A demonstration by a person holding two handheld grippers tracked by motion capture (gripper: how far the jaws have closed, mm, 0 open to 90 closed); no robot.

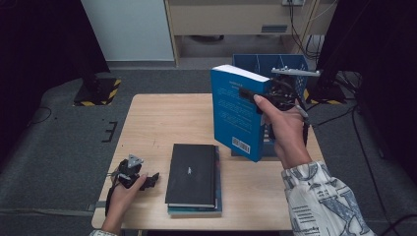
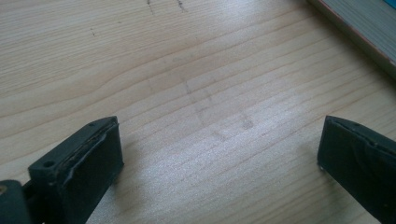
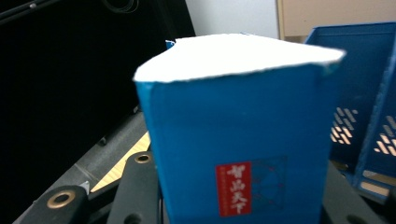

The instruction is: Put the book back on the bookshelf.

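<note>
Right gripper (image 1: 255, 98): fingers clamped on the spine edge of a thick blue paperback (image 1: 237, 112), one finger (image 3: 140, 186) on each cover, as the right gripper view showed. The book was held upright in the air above the right half of the tabletop (image 1: 152, 123), its white page block uppermost, the barcode corner lowest.

Left gripper (image 1: 132, 173): fingers (image 2: 77, 170) spread wide apart with nothing between them, resting low over bare wood at the near left corner of the tabletop.

Blue file rack (image 1: 275, 66): stood at the far right, just behind the lifted book, its slotted wall close to the book's right edge in the right gripper view.

Black-covered book (image 1: 192, 173): lay flat at near centre on top of a teal one (image 1: 218, 194), forming a short stack, well apart from the lifted book.

Risks, as judged:
- The grip sat near one edge of a heavy book, so the weight could pivot it between the pads and let it swing or slip down.
- The covers could splay and the page block sag open.
- A lower corner could catch the rack's rim or divider on entry, nudging the rack or jarring the book loose.
</note>
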